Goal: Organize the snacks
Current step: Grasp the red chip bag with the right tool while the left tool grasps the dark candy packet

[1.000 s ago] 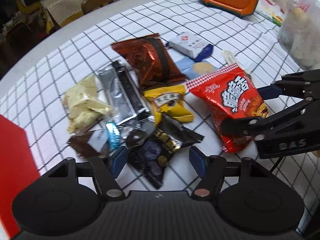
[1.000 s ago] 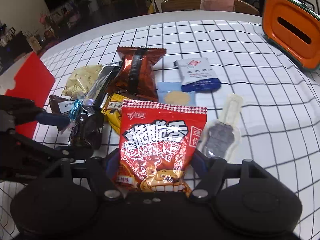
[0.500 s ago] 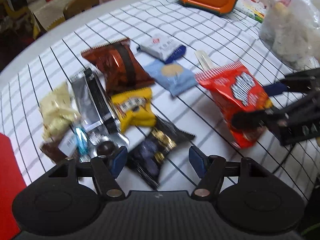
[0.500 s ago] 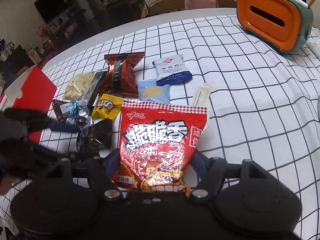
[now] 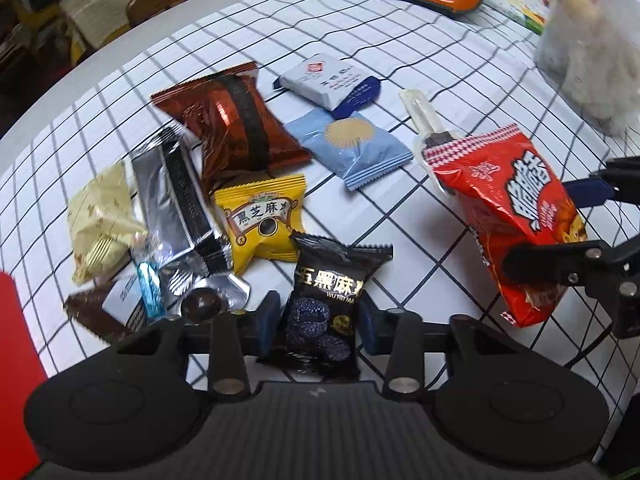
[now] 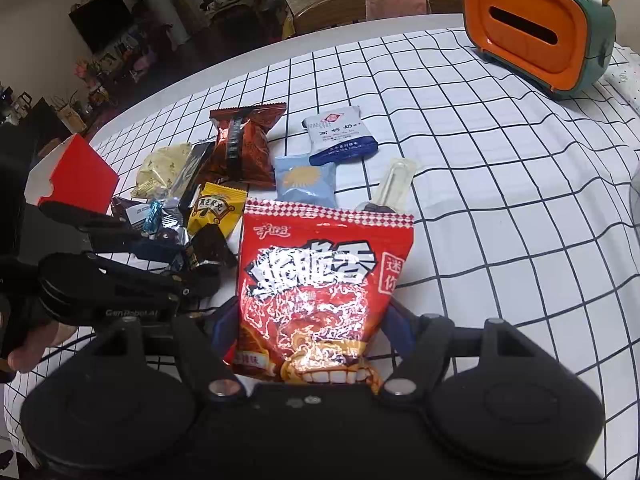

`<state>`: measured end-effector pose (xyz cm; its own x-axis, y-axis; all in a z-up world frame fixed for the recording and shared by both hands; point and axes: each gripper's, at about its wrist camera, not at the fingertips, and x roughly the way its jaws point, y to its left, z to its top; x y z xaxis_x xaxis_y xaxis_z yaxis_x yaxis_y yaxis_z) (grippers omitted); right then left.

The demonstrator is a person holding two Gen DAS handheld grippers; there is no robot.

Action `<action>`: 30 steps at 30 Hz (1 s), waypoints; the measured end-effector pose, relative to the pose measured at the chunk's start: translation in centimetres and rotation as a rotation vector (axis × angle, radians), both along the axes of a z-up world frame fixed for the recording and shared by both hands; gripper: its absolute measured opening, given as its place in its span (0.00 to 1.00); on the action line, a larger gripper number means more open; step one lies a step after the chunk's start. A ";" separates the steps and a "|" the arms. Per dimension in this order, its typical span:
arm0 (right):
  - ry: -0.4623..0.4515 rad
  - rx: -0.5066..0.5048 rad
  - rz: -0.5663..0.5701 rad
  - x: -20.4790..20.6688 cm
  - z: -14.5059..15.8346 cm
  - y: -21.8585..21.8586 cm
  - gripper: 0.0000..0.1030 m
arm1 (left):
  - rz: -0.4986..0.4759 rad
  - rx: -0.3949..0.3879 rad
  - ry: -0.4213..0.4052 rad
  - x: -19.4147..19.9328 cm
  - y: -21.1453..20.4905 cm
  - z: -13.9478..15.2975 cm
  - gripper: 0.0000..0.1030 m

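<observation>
Snacks lie scattered on a table with a white, black-gridded cloth (image 6: 480,200). The red chip bag (image 6: 320,292) is clamped between the fingers of the right gripper (image 6: 308,332), lifted off the cloth, its zigzag top edge pointing away from the camera. The black sesame-snack packet (image 5: 328,292) sits between the blue pads of the left gripper (image 5: 318,318), whose jaws are closing on it; the pads stand at the packet's sides, and firm contact cannot be confirmed.

Just beyond the black packet lies a yellow packet (image 5: 264,220), touching a silver-and-black wrapper (image 5: 176,196) and overlapped by a brown foil packet (image 5: 232,124). A pale cream packet (image 5: 100,220) and small wrapped sweets (image 5: 176,292) lie at the left of the cluster. A light blue packet (image 5: 352,148) and a white-and-navy packet (image 5: 332,84) lie further out, apart from a clear-wrapped item (image 5: 424,116) partly under the red bag.

A red box (image 6: 76,172) stands at the left edge; an orange-fronted tissue holder (image 6: 536,28) stands at the far right.
</observation>
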<state>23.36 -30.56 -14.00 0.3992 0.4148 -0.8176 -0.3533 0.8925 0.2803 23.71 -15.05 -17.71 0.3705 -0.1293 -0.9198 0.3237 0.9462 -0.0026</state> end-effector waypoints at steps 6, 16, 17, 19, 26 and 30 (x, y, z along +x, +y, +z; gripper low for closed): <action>-0.012 0.011 0.022 -0.5 0.4 0.1 0.70 | 0.159 -0.017 0.000 -1.5 0.7 0.2 0.34; -0.034 0.040 0.097 -1.9 1.8 1.5 0.70 | 0.349 -0.073 -0.004 -5.7 3.3 2.9 0.32; -0.038 0.041 0.106 -2.1 1.9 1.7 0.70 | 0.363 -0.070 -0.006 -6.1 3.5 3.2 0.32; -0.045 0.042 0.120 -2.5 2.3 2.2 0.70 | 0.386 -0.069 -0.012 -7.0 4.2 4.0 0.30; -0.074 0.028 0.152 -3.9 3.4 4.4 0.70 | 0.395 -0.079 -0.061 -9.1 6.2 5.4 0.18; -0.090 0.010 0.114 -4.6 4.1 5.0 0.70 | 0.326 -0.128 -0.059 -8.9 6.8 4.8 0.18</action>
